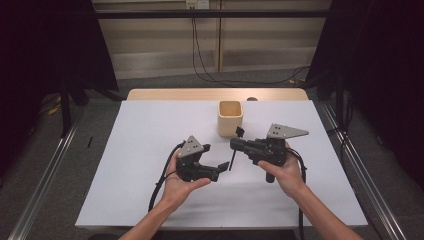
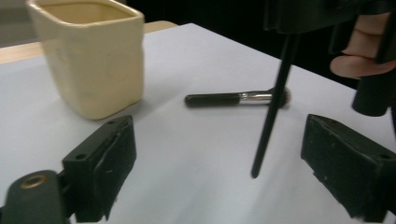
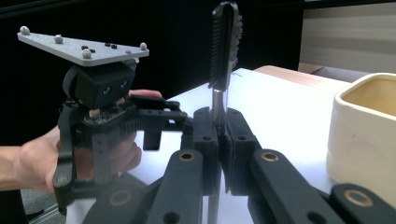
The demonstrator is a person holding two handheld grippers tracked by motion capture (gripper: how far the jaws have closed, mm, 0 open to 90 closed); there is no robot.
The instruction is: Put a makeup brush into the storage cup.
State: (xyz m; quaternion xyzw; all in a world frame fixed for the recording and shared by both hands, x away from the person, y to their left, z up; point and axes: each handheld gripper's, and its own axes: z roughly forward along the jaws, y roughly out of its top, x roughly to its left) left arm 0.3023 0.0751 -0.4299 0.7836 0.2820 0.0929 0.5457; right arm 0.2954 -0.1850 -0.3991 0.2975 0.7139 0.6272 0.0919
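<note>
Brush point(image 3: 225, 46) pinched in the right gripper point(image 3: 218, 135), fingers point(image 3: 205, 140) closed tight on its thin metal neck, bristle head up, black handle hanging down below the fingers. High view: that gripper sits right of centre, brush a slim dark stick between the two grippers, handle tip low, close over the white tabletop point(image 1: 150, 150); touching or not, can't tell. Left gripper point(image 1: 220, 162) just left of it, fingers point(image 2: 105, 163) spread wide with nothing between them; in the left gripper view the handle shaft hangs ahead of the gap, nearer the right-hand finger, not pressed by either. Looks like a hand-over step: right hand has the brush, left has let go or hasn't grabbed.

Cream square cup point(image 1: 230, 117) stands upright just above the grippers at centre frame, looks empty from above. Second brush point(image 2: 236, 98), black handle with silver ferrule, lies flat on the tabletop beyond the hanging handle, to the right of the cup in the left gripper view.

Likely goal: brushes into the cup. Next move, my guess: right hand lifts the brush toward the upper centre, lines the handle over the cup mouth, lowers, then releases. Needs the handle kept near vertical and clear of the cup rim. Left gripper is free to go for the lying brush.
</note>
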